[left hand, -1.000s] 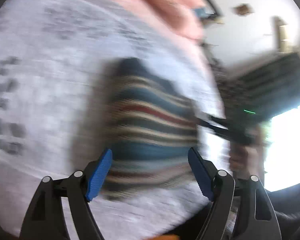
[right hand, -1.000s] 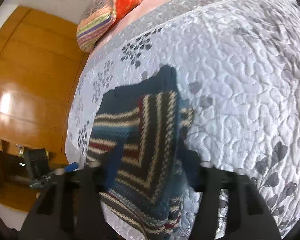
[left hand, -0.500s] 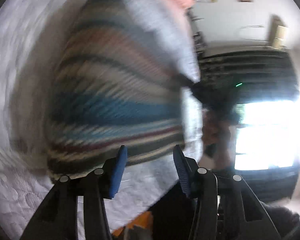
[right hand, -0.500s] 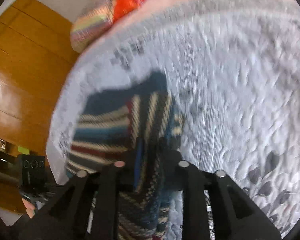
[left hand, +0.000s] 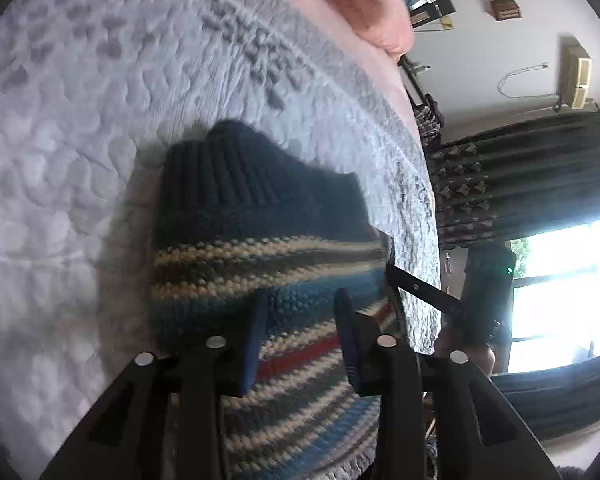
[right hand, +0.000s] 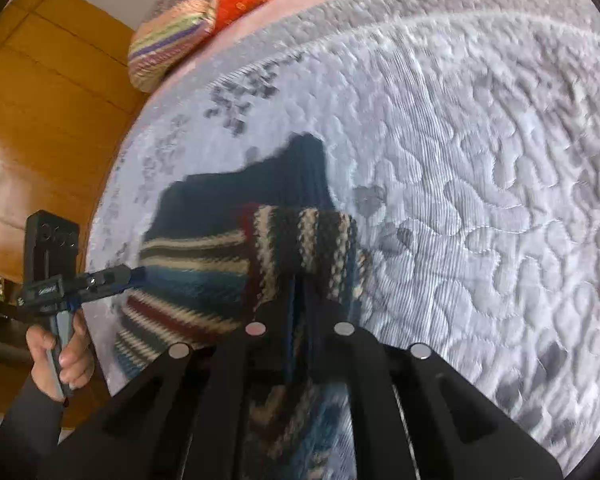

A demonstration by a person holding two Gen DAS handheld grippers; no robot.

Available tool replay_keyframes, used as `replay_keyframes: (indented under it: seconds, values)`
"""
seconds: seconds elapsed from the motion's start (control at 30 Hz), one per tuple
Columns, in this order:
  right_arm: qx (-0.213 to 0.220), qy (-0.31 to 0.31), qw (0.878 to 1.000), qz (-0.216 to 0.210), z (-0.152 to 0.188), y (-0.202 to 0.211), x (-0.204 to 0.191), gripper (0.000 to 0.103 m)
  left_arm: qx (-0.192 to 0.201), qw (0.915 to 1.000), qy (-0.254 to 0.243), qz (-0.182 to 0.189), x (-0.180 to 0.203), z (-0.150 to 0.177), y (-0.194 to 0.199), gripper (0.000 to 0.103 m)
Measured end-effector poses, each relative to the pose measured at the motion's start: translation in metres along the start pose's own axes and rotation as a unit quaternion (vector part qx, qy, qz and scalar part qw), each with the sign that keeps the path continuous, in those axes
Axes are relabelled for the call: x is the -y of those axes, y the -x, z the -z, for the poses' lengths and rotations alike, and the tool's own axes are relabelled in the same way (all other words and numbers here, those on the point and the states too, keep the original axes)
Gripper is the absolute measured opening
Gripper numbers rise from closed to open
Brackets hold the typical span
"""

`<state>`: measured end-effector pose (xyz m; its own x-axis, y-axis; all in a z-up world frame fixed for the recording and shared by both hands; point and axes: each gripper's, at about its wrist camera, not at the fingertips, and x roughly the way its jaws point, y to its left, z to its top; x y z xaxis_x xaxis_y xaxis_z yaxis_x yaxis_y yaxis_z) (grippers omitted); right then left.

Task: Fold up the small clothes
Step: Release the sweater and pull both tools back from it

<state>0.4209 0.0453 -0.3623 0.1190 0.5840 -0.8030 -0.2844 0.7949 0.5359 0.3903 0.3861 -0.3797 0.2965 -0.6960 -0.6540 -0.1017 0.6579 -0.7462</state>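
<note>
no readable text, small label on the left gripper (right hand: 100,280) illegible

two close wrist views, shared sweater (left hand: 260,248)

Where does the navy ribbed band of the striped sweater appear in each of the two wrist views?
Left wrist view: the navy ribbed band is at centre, above the stripes, beyond the left gripper.
Right wrist view: it is at centre, slightly upper left, above the folded-over striped part.
Shared landmark: the grey quilted bedspread.
</note>
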Motion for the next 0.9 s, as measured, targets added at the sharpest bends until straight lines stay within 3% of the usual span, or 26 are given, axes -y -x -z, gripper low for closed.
replay_keyframes:
  seconds: [0.13,0.17,0.23,0.27,0.33,0.43,0.5,0.57,0.67,0.77,0.9]
  values:
    - [-0.006,0.042,0.999,-0.022,0.035,0.025,-0.028,0.01,0.001,0.9977,-0.061,0.029,0.029,0.038,0.026,0.041]
    - [-0.015,0.047,0.999,-0.019,0.044,0.022,-0.031,0.01,-0.004,0.9975,-0.069,0.014,0.024,0.046,0.024,0.041]
    - [-0.038,0.057,0.998,0.01,0.061,0.009,-0.03,0.006,-0.015,0.9949,-0.083,-0.056,0.021,0.059,0.009,0.038]
    - [-0.045,0.058,0.997,0.025,0.066,0.0,-0.026,0.001,-0.019,0.9939,-0.082,-0.071,0.012,0.063,0.001,0.034]
    - [-0.047,0.051,0.997,0.04,0.071,-0.009,-0.02,0.0,-0.015,0.9938,-0.078,-0.078,0.005,0.066,-0.002,0.022]
    - [-0.033,0.057,0.997,0.036,0.074,0.013,-0.038,0.006,-0.001,0.996,-0.065,-0.062,0.013,0.067,0.015,0.029]
    - [-0.019,0.069,0.997,0.031,0.085,0.033,-0.05,0.006,0.005,0.9951,-0.09,-0.04,0.031,0.083,0.034,0.03]
    - [-0.018,0.073,0.996,0.04,0.099,0.041,-0.052,0.006,0.0,0.9928,-0.11,-0.049,0.039,0.104,0.042,0.03]
    - [-0.048,0.065,0.994,0.072,0.119,0.019,-0.04,0.0,-0.019,0.9905,-0.098,-0.094,0.024,0.122,0.028,0.026]
    - [-0.054,0.068,0.992,0.09,0.127,0.009,-0.04,0.0,-0.013,0.9916,-0.087,-0.095,0.017,0.127,0.024,0.023]
    - [-0.03,0.085,0.992,0.092,0.133,0.036,-0.064,0.005,0.004,0.9936,-0.096,-0.06,0.035,0.142,0.045,0.033]
